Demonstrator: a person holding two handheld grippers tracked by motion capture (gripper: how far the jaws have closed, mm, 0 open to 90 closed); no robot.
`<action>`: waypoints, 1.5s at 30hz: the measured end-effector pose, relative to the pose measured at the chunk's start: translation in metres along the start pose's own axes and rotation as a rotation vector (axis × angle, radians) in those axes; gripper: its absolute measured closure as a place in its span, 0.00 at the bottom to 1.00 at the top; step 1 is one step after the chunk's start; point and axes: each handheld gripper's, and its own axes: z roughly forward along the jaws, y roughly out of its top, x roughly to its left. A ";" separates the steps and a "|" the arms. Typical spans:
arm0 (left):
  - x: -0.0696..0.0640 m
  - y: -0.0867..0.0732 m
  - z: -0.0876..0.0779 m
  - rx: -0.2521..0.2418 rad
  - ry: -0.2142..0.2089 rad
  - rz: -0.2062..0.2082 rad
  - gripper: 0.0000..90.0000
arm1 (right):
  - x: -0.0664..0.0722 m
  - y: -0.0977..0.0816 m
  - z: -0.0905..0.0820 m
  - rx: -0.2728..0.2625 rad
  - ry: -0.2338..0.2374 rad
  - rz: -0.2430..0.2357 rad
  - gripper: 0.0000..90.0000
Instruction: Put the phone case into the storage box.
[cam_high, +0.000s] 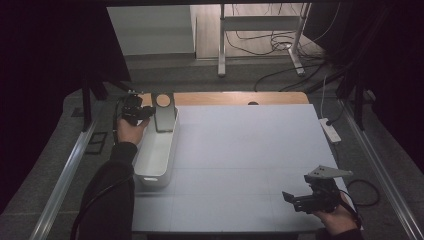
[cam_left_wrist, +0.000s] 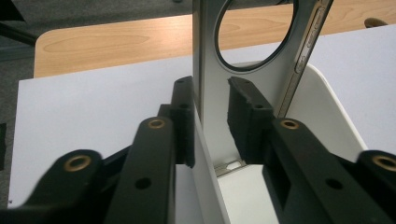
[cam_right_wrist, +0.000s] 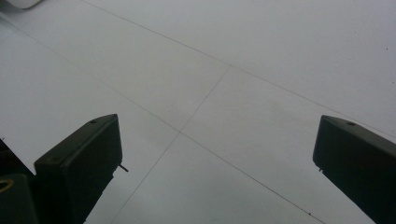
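A grey metal stand (cam_high: 164, 112) with a round hole near its top stands upright in the far end of a long white bin (cam_high: 155, 150) at the table's left. My left gripper (cam_high: 142, 112) is right beside it on the left. In the left gripper view the stand (cam_left_wrist: 261, 84) rises just beyond the jaws of the left gripper (cam_left_wrist: 210, 86). They are parted, with a gap at each pad. One jaw is outside the bin's wall (cam_left_wrist: 208, 186), the other inside. My right gripper (cam_high: 290, 199) hovers open over the table's near right; in its own view the right gripper (cam_right_wrist: 217, 121) has nothing between its jaws.
The white tabletop (cam_high: 240, 150) spreads between the two hands, with a wooden strip (cam_high: 235, 98) along its far edge. A white power strip (cam_high: 330, 130) lies off the right edge. Metal rails run along both sides, and a desk frame with cables stands beyond.
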 end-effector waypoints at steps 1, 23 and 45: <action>0.000 0.000 0.000 -0.001 0.001 0.002 0.76 | 0.000 0.000 0.000 0.000 0.000 0.000 0.02; 0.002 -0.003 -0.004 0.014 -0.058 -0.001 0.55 | 0.000 -0.001 -0.001 0.000 -0.001 0.003 0.02; 0.004 -0.007 -0.012 0.004 -0.127 0.020 0.32 | 0.000 -0.001 0.000 0.004 -0.001 0.002 0.02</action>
